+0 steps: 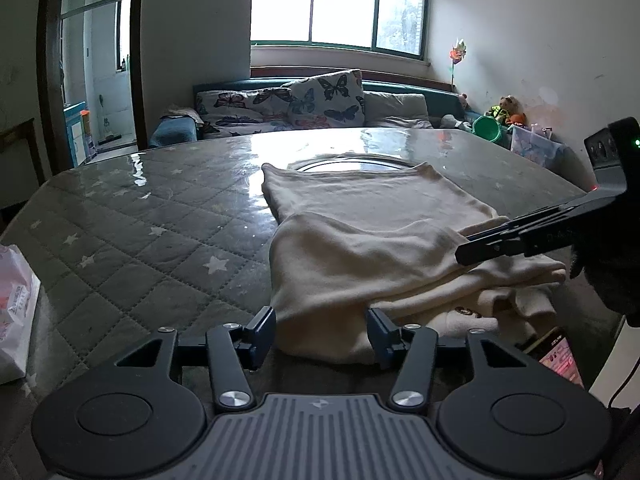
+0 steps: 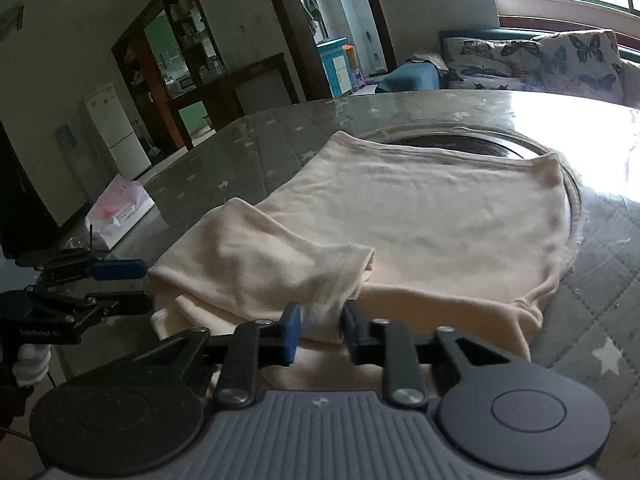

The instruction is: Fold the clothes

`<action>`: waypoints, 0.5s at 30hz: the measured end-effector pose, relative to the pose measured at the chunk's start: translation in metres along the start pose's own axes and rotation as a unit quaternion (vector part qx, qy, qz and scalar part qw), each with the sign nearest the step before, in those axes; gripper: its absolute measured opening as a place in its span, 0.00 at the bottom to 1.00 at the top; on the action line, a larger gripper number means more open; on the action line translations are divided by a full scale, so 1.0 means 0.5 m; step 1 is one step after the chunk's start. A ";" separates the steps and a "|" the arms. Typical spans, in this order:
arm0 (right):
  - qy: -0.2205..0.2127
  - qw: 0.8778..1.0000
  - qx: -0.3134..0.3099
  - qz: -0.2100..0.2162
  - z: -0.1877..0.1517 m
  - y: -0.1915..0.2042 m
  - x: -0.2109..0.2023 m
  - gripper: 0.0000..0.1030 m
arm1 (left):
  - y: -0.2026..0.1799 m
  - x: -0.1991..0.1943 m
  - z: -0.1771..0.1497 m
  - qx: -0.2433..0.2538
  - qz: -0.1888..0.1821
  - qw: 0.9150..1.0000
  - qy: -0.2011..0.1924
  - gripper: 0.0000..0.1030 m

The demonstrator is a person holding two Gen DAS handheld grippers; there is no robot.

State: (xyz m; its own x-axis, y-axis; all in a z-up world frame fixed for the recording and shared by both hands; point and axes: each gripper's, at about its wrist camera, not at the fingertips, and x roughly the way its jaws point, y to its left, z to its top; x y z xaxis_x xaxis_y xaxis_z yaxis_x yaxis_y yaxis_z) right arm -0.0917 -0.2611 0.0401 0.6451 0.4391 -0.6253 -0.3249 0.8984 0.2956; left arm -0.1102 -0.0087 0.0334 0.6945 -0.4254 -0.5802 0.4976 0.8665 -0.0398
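I see one cream garment (image 1: 372,240) half-folded on the quilted, star-printed table (image 1: 132,216). My right gripper (image 2: 320,330) fingers clench its near folded edge; my left gripper (image 1: 322,330) fingers are released, straddling the cloth. One white printed bag (image 1: 16,304) sits at the left, text unreadable.

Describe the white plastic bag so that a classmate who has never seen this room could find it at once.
Start from the big table covered in grey quilted cloth with white stars. The cream garment lies near its middle; the white plastic bag sits far off at the table's edge. It alone is crinkly plastic with red print.
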 end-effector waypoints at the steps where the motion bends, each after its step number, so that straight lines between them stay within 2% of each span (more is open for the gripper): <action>1: -0.004 1.000 -0.003 0.000 0.003 0.004 -0.002 0.09 | 0.001 0.002 -0.001 -0.002 0.001 1.000 0.001 0.55; 3: -0.016 1.000 -0.004 0.003 0.008 0.008 -0.015 0.04 | 0.002 0.007 -0.003 -0.005 0.003 1.000 0.002 0.56; 10: -0.073 0.997 -0.012 0.020 0.060 0.030 -0.091 0.02 | -0.006 0.020 -0.003 0.000 0.005 1.000 0.000 0.56; 15: -0.116 0.992 -0.047 0.033 0.114 0.070 -0.137 0.01 | -0.017 0.028 0.000 0.009 0.012 1.000 -0.006 0.56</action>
State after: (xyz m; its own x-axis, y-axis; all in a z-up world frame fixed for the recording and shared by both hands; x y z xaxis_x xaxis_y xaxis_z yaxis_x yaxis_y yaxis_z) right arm -0.1079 -0.2591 0.1342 0.7584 0.4975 -0.4211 -0.4279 0.8674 0.2542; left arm -0.1047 -0.0222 0.0257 0.7116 -0.4083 -0.5717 0.4903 0.8715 -0.0121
